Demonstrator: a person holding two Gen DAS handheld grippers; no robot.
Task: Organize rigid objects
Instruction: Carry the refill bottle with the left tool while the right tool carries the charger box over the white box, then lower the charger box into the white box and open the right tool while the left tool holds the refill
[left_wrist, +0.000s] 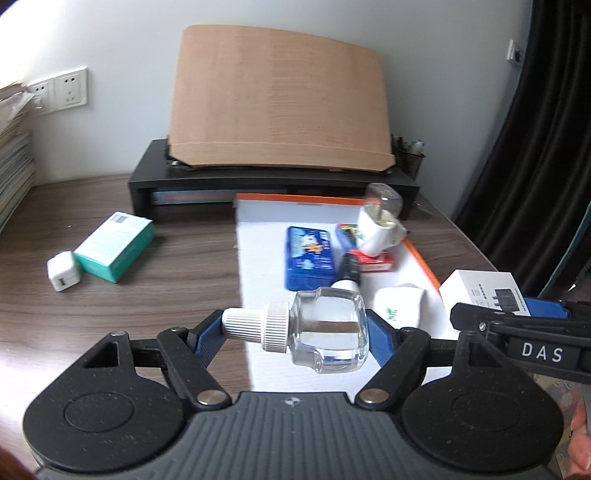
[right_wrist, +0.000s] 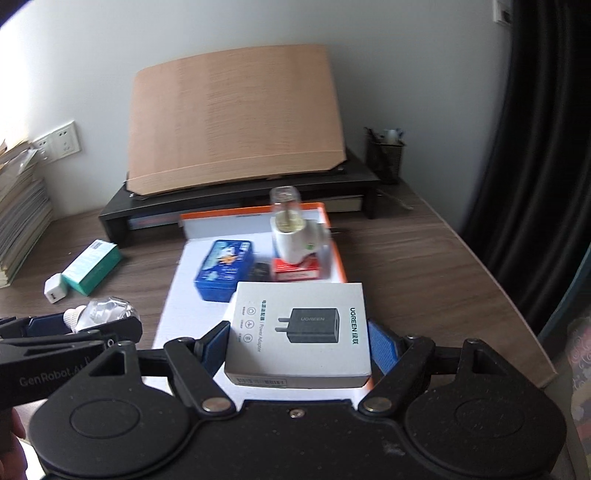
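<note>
Left gripper (left_wrist: 295, 328) is clamping a clear glass bottle (left_wrist: 327, 332) sideways above the white tray (left_wrist: 258, 258); beside it, the right gripper (right_wrist: 297, 341) is clamping a white adapter box (right_wrist: 299, 332) over the tray's near end.

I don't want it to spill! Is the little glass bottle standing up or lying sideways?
Sideways. The glass bottle lies level between the left gripper's blue pads, white cap pointing left, cap still on.

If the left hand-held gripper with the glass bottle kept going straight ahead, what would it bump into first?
Probably the blue tin lying in the orange-edged tray, ahead of the clear glass bottle in the left hand-held gripper; depth is uncertain.
</note>
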